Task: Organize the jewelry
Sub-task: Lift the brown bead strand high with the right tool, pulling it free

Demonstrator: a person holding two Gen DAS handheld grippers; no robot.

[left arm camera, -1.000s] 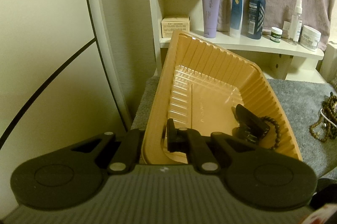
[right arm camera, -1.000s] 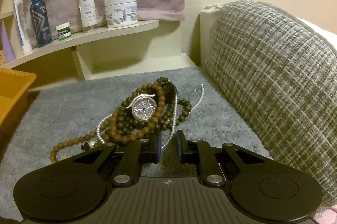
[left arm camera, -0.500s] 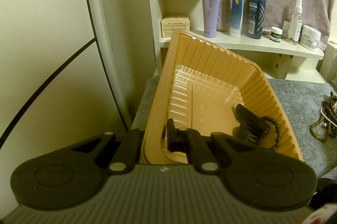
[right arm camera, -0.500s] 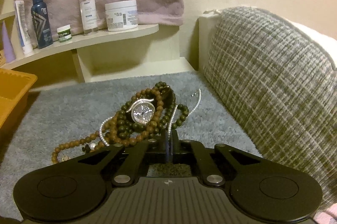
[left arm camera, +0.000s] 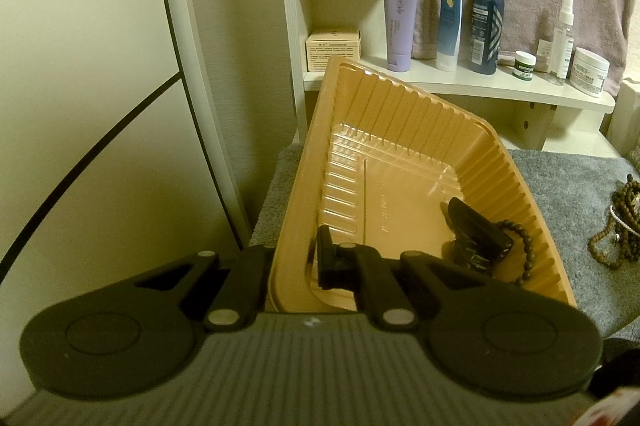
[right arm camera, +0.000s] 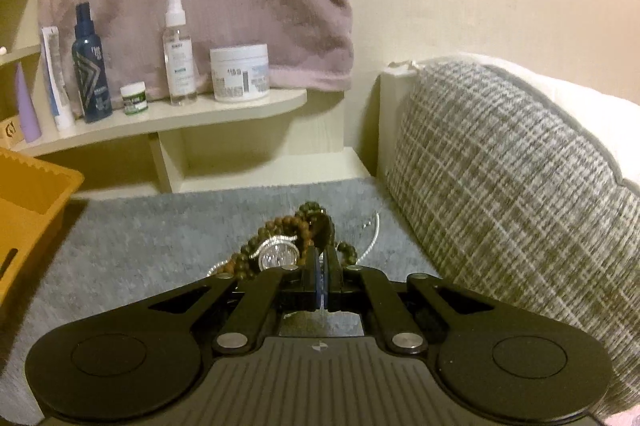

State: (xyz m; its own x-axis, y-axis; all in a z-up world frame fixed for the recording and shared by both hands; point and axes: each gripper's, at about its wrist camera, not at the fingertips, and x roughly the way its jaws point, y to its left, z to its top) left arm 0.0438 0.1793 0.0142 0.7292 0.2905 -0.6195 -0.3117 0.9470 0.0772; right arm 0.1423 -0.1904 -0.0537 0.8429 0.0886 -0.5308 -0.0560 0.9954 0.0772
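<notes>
Tangled brown and green beads (right arm camera: 298, 226) circle a glittery watch (right arm camera: 278, 254); right tongs (right arm camera: 320, 268) clenched.

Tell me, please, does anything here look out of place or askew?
Yes. The ribbed orange plastic tray is tilted, its near rim clamped by the left gripper. Beaded necklaces, a silver chain and a sparkly round watch lie tangled in one heap on the grey carpet.

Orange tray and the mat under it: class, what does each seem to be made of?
Orange tray: apparently thin moulded plastic, glossy; ribbed walls and a shiny, reflective floor suggest it. Grey mat: looks like soft pile fabric, matte and fuzzy, perhaps a towel or rug.
</notes>
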